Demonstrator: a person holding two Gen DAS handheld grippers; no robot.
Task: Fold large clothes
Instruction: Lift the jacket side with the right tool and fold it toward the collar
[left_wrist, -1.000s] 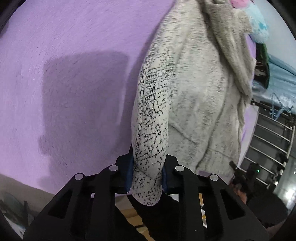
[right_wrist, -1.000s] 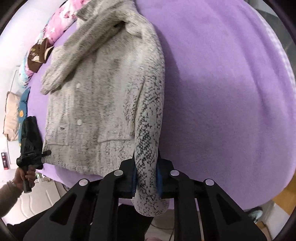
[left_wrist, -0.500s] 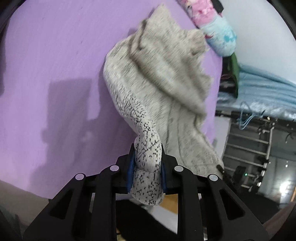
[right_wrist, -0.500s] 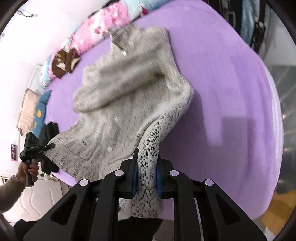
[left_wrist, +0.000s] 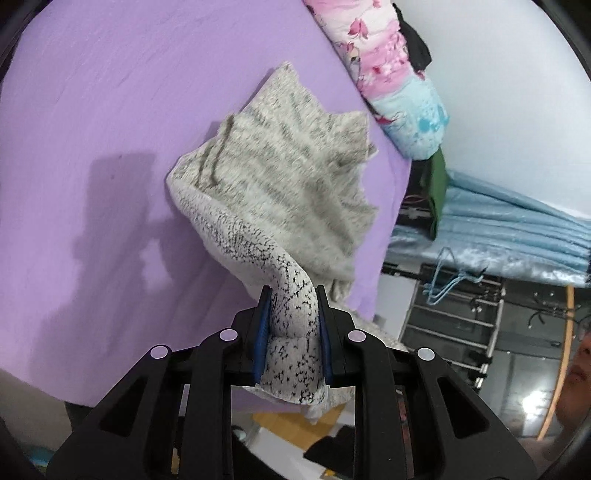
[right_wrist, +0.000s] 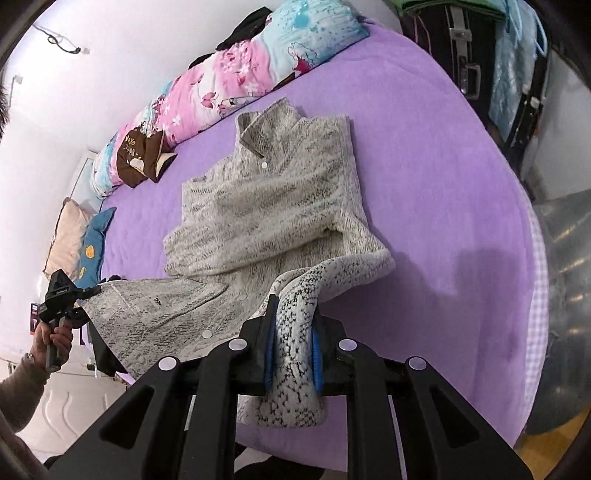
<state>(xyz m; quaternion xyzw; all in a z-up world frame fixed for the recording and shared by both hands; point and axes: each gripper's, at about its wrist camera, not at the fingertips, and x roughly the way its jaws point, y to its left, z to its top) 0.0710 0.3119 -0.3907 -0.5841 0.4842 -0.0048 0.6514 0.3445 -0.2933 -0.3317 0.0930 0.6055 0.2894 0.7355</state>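
A grey fleece jacket (right_wrist: 280, 206) is lying on the purple bed (right_wrist: 436, 155), its collar pointing toward the floral quilt (right_wrist: 229, 85) rolled along the wall. The jacket's upper half is resting flat on the bed, while its lower hem is being lifted off it at two corners.

The right tongs (right_wrist: 291, 354) are clenching one hem corner between their blue pads (right_wrist: 269, 350), with the patterned underside of the fabric bulging out behind the pads and curving up from the bed beside the jacket's body. The left tongs (left_wrist: 290, 332) are gripping the other hem corner the same way, their blue pads (left_wrist: 260, 332) pressing a thick roll of the jacket (left_wrist: 273, 184) between them.

In the right wrist view, the left tongs (right_wrist: 61, 295) are showing beyond the jacket's far hem corner, held in a hand (right_wrist: 51, 338) with a beige sleeve, and the hem is hanging stretched between the two tongs over the bed's near edge. A brown cushion (right_wrist: 142, 155) is lying against the quilt, well apart from the jacket's collar.
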